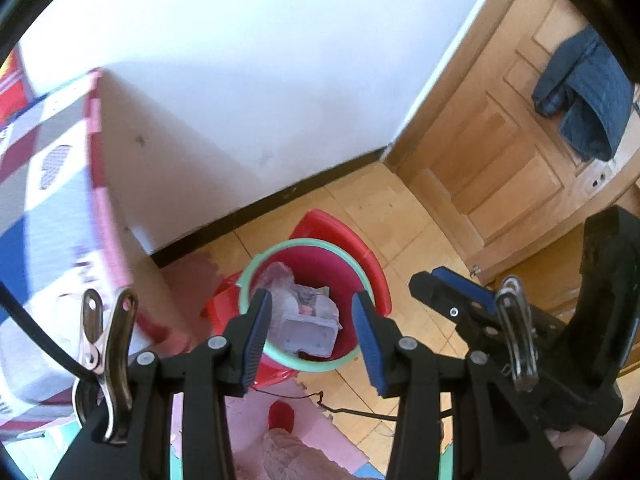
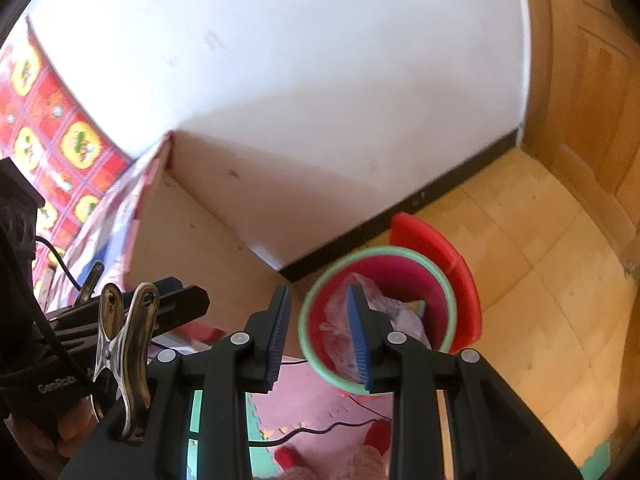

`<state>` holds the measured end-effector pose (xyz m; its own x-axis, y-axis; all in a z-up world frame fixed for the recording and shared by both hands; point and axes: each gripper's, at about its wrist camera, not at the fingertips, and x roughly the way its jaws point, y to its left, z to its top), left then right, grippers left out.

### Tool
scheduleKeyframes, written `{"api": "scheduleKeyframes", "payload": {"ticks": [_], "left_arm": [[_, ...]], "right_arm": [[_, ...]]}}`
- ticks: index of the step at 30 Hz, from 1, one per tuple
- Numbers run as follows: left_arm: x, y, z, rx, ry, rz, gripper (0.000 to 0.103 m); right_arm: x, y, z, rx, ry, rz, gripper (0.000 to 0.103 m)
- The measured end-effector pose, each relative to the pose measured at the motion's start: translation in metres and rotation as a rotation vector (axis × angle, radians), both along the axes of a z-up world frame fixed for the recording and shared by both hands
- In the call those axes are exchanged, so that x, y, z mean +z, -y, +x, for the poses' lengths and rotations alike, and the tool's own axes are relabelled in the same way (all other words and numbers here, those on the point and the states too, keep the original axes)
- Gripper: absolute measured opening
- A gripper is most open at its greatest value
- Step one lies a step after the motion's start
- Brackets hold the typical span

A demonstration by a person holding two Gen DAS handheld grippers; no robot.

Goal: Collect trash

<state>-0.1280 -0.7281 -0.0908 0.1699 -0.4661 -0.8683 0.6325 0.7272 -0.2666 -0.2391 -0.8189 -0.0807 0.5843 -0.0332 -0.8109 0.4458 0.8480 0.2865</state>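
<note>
- wooden door (image 1: 500, 152) at right, white wall (image 1: 248, 80) behind
- red bin (image 1: 316, 276), green rim, on floor by wall near cabinet (image 2: 192, 248)
- trash (image 1: 304, 320) (crumpled plastic, white carton) sits inside bin
- left gripper (image 1: 314, 344) above bin: jaws apart, nothing between
- right gripper (image 2: 318, 340): narrower gap, also empty
</note>
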Motion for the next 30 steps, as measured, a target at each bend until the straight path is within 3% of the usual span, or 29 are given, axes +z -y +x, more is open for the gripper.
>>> {"api": "scheduleKeyframes", "payload": {"ticks": [14,30], "left_arm": [[0.076,-0.123,0.009,0.131,0.073,-0.033,0.044],[0.127,-0.303,0.012,0.427,0.146,-0.004,0.044]], "right_arm": [[0.068,-0.119,0.042,0.127,0.129,-0.032,0.030],[0.109,-0.276,0.082,0.427,0.220,-0.027,0.032]]}}
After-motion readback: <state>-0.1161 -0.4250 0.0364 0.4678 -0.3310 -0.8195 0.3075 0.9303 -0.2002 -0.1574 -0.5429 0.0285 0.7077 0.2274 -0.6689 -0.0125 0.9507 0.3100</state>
